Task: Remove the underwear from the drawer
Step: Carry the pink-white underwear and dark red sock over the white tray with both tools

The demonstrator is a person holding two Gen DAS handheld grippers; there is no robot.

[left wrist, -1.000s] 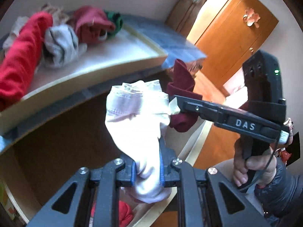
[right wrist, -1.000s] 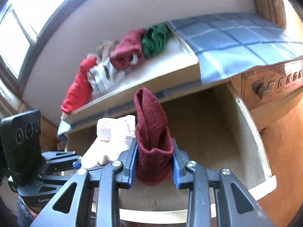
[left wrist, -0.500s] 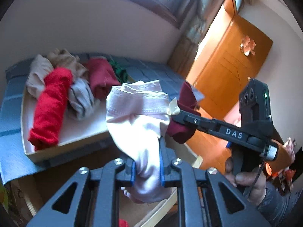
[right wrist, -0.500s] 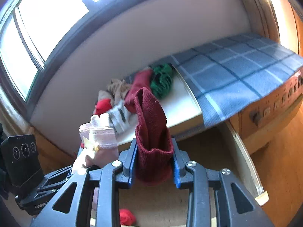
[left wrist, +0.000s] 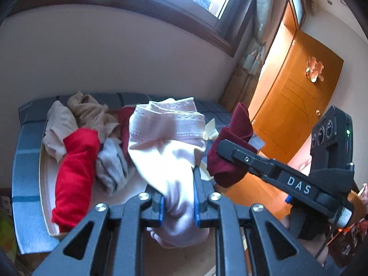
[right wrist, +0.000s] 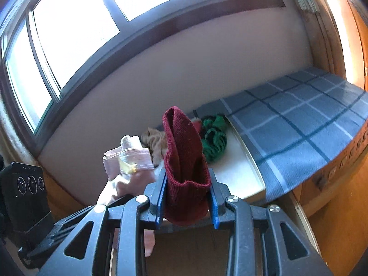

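Left wrist view: the left gripper (left wrist: 178, 197), at lower centre, is clamped on pale pink underwear (left wrist: 169, 142), which stands above the blue pads and hangs below them. At right of the frame the right gripper (left wrist: 226, 153) pinches a maroon garment (left wrist: 232, 147). Behind, at left, a tray (left wrist: 46, 184) on a blue checked cloth (left wrist: 25, 161) holds red (left wrist: 76, 179), grey (left wrist: 112, 168) and beige (left wrist: 89, 112) clothes.

Right wrist view: the right gripper (right wrist: 186, 197) is closed on the maroon garment (right wrist: 184, 161) at centre; the pink underwear (right wrist: 128, 161) is at left; a green garment (right wrist: 215, 138) lies in the tray (right wrist: 250, 174).
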